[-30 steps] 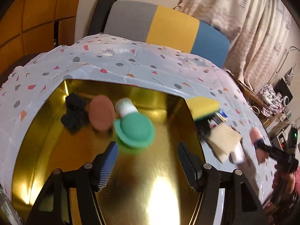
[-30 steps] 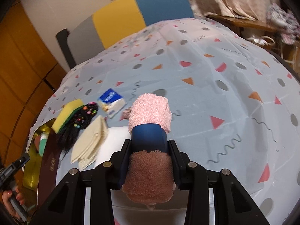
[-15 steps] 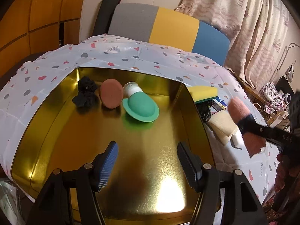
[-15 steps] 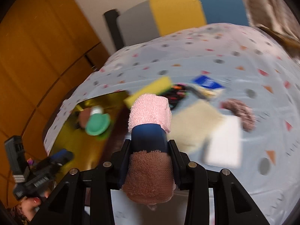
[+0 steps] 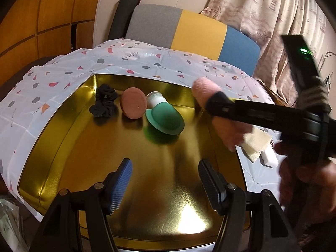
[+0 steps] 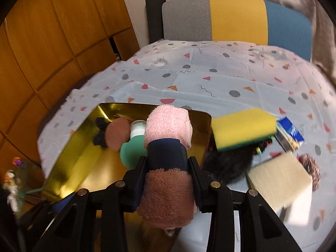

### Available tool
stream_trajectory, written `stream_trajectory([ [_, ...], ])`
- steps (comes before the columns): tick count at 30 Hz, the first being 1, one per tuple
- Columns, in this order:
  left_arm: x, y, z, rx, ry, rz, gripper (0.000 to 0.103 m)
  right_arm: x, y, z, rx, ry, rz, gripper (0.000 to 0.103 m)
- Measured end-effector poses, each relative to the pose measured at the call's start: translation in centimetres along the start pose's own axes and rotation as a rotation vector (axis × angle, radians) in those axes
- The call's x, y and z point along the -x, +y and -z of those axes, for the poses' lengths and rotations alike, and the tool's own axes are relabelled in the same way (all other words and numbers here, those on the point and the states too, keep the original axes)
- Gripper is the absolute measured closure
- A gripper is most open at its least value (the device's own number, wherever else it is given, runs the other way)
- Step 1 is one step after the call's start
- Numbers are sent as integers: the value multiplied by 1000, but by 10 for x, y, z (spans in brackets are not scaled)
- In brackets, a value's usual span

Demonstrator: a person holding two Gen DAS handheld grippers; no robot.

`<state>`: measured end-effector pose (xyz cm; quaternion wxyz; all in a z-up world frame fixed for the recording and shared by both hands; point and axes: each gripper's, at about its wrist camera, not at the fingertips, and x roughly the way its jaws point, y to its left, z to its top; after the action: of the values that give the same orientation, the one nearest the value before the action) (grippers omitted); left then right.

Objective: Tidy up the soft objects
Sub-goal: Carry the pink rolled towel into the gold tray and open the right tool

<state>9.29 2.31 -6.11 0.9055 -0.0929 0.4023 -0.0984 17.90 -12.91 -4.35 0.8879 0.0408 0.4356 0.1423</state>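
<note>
A gold tray (image 5: 63,130) holds a black scrunchie (image 5: 104,103), a brown round pad (image 5: 134,103), a white-capped bottle (image 5: 155,98) and a green round sponge (image 5: 166,117). My right gripper (image 6: 167,155) is shut on a rolled pink towel (image 6: 168,126) and holds it above the tray's right edge; the towel also shows in the left wrist view (image 5: 208,92). My left gripper (image 5: 166,180) is open and empty above the tray's near part.
Right of the tray (image 6: 84,157) on the patterned tablecloth (image 6: 210,73) lie a yellow-green sponge (image 6: 243,126), a black wig-like piece (image 6: 229,166), a beige cloth (image 6: 279,180), a blue packet (image 6: 290,131) and a brown fluffy item (image 6: 310,168). A grey-yellow-blue chair (image 5: 189,29) stands behind.
My right gripper has carried the pink towel left from the tablecloth to the tray's right edge. My left gripper has pulled back slightly and stays open.
</note>
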Motion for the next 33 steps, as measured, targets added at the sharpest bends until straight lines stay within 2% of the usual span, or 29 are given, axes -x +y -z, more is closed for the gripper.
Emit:
stream_trajectory([
  [14, -7, 16, -1, 52, 30, -31, 37, -50, 12, -12, 81, 36, 155, 61],
  [16, -7, 16, -1, 52, 29, -32, 37, -50, 11, -10, 79, 39, 172, 58],
  [17, -7, 16, -1, 51, 28, -32, 37, -48, 11, -10, 78, 29, 172, 53],
  [18, -7, 16, -1, 51, 28, -32, 37, -43, 11, -10, 82, 7, 176, 43],
  [20, -7, 15, -1, 48, 30, -31, 37, -35, 13, -11, 91, -25, 185, 34],
  [27, -6, 8, 1, 29, 30, 6, 37, 3, 10, -7, 91, -131, 179, 30],
  [33, -3, -4, 4, -14, 20, 30, 37, 22, -11, 5, 37, -126, 178, 29],
])
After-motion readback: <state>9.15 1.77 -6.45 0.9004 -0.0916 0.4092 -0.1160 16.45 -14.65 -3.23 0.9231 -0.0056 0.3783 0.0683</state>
